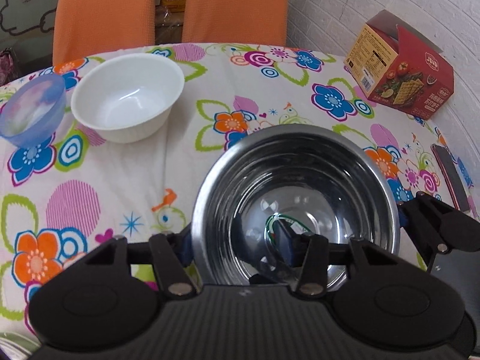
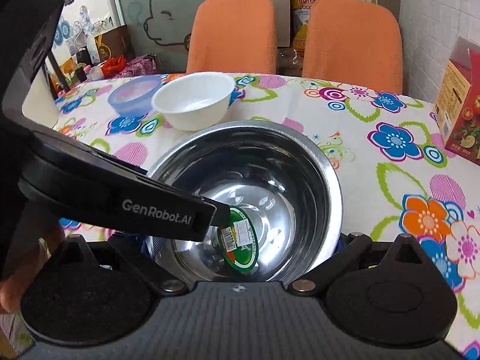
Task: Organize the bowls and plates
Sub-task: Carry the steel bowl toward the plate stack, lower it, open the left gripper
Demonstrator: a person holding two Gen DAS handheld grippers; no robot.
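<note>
Steel bowl (image 1: pixel 295 198) | left fingers (image 1: pixel 288 240) seemingly clamp its near rim | right fingers (image 2: pixel 345 240) spread wide, straddling bowl

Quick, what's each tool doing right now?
Left tool: fingers straddle the steel bowl wall; whether it grips cannot be told.
Right tool: open wide, steel bowl between its fingers.

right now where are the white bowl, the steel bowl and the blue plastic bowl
white ceramic bowl (image 1: pixel 127 99): left wrist view, inner wall
large stainless steel bowl (image 2: pixel 312 162): right wrist view, far rim
translucent blue plastic bowl (image 1: pixel 31 111): left wrist view, inside
</note>
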